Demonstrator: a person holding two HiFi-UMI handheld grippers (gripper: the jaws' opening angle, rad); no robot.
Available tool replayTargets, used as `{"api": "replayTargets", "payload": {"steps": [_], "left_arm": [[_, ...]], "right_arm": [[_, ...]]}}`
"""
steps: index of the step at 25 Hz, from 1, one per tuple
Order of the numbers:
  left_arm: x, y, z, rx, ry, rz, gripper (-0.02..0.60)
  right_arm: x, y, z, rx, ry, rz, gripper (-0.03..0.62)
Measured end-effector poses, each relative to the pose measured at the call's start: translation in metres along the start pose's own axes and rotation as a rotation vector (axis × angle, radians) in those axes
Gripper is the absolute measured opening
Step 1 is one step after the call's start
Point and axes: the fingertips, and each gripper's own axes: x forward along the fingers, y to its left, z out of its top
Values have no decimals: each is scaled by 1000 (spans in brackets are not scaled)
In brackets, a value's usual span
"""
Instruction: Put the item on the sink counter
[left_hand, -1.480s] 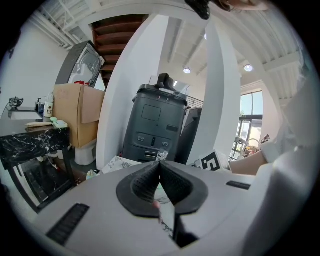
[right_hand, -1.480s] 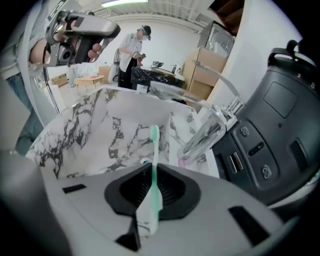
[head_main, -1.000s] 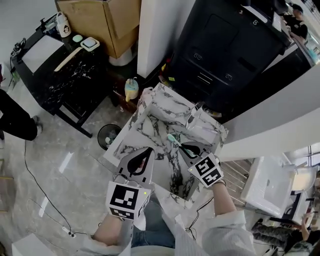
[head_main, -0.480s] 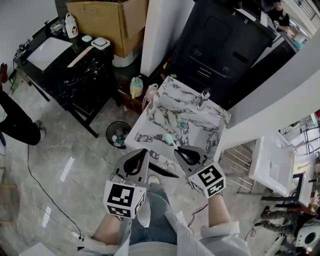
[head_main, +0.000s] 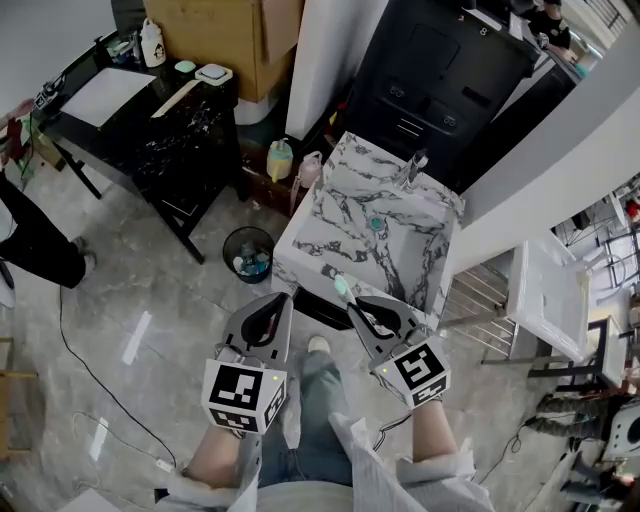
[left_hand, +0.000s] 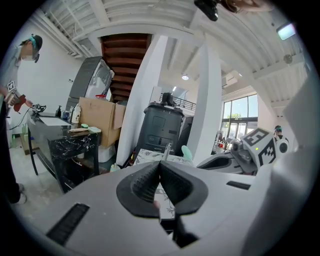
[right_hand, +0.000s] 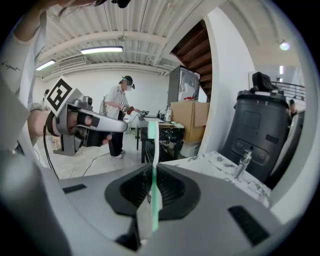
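My right gripper (head_main: 362, 312) is shut on a green and white toothbrush (head_main: 342, 287), whose head sticks out past the jaws toward the sink counter (head_main: 330, 240). In the right gripper view the toothbrush (right_hand: 153, 150) stands upright between the pads of my right gripper (right_hand: 153, 187), and the marble sink counter (right_hand: 220, 165) lies ahead to the right. My left gripper (head_main: 275, 305) hangs beside it, just short of the counter's near edge. In the left gripper view my left gripper (left_hand: 160, 182) is shut with nothing in it.
A faucet (head_main: 412, 168) and a green drain plug (head_main: 376, 224) are on the sink. A black bin (head_main: 246, 252) and a bottle (head_main: 280, 158) stand left of it, beyond them a black marble table (head_main: 150, 120). A black cabinet (head_main: 440, 70) rises behind; a person (right_hand: 120, 115) stands far off.
Both grippers have drawn back from over the counter to just before its near edge. The toothbrush stays in the right gripper. The left gripper stays shut.
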Motion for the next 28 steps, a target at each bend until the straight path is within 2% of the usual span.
{"api": "replayTargets", "payload": {"steps": [9,18,22,28], "left_arm": [[-21,11,-24,-54,15,38,15],[-22,18,-45,-93,31,83,15],[-10,24,-74,-114,40,95,15],[22,39,-150,-143,61,116,15]], "right_arm": [[5,40,-13,31,20,31,31],[21,51,-35,50,59,88,31],[41,52,-60,23,74,115,31],[80,54,-119,-6,97,157,31]]}}
